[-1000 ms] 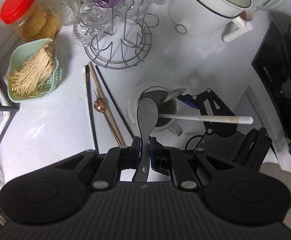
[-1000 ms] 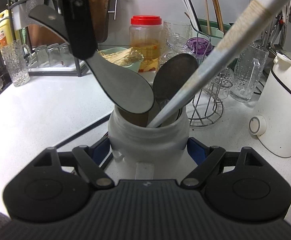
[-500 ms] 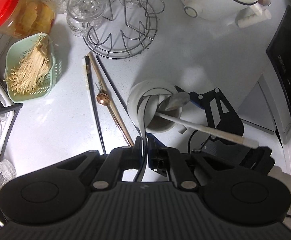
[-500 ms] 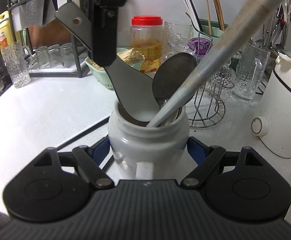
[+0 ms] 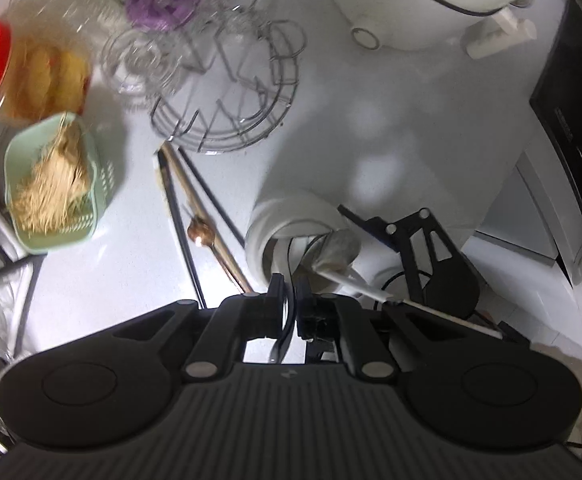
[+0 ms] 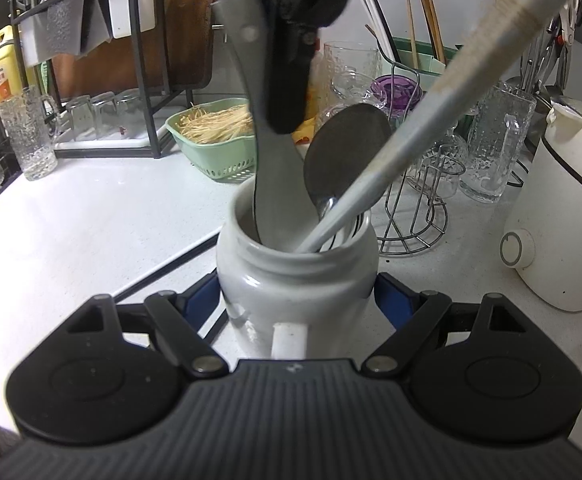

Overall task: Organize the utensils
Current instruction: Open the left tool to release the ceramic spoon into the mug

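while the right gripper (image 6: pixel 297 300) clamps the white jar (image 6: pixel 295 276) steady on the counter (image 6: pixel 91 232), keep the left gripper (image 5: pixel 290 292) pinched on the grey rice paddle (image 6: pixel 269 168), blade already inside the mouth; lower vertically beside the ladle (image 6: pixel 345 152), then release.

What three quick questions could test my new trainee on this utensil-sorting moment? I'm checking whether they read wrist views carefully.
1. True or false: the left gripper is shut on the grey rice paddle, whose blade is inside the white ceramic jar.
2. What does the right gripper do? A) hangs open above the counter B) clamps the jar C) holds chopsticks
3. Fill in: the copper spoon lies on the ____, beside the black chopsticks.

Key: 1 true; 2 B; 3 counter.
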`<state>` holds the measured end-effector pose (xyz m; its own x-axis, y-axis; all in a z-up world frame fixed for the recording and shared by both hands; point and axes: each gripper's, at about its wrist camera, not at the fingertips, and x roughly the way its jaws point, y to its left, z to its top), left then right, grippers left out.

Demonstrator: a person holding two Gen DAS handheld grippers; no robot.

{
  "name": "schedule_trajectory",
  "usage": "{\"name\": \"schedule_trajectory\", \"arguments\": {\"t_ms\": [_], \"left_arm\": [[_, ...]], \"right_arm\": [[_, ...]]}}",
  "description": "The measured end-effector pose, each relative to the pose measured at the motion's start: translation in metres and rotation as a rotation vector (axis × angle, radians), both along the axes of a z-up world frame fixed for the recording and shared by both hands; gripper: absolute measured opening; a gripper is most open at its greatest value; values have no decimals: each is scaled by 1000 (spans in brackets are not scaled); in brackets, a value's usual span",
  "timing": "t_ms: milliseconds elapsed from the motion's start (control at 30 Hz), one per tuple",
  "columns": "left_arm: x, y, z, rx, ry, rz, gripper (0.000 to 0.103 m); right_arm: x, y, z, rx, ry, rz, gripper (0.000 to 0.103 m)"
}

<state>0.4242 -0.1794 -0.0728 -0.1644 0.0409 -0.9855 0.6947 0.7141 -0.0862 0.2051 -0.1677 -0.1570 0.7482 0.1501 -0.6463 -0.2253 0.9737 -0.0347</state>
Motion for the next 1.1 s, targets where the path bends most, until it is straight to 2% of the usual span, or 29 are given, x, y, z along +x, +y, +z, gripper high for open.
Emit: {"name": "schedule_trajectory", "arguments": {"t_ms": [133,533,1100], "left_arm": [[-2,-14,0,16,-19,-55,7],[-7,-43,-6,-10,-40,-112,6],[-5,-1,17,-136,-127,8,7]], "right_arm": [[0,0,0,0,-1,-2,87],[1,1,0,-2,-3,-1,86],[2,2,0,-7,2,1,87]]}}
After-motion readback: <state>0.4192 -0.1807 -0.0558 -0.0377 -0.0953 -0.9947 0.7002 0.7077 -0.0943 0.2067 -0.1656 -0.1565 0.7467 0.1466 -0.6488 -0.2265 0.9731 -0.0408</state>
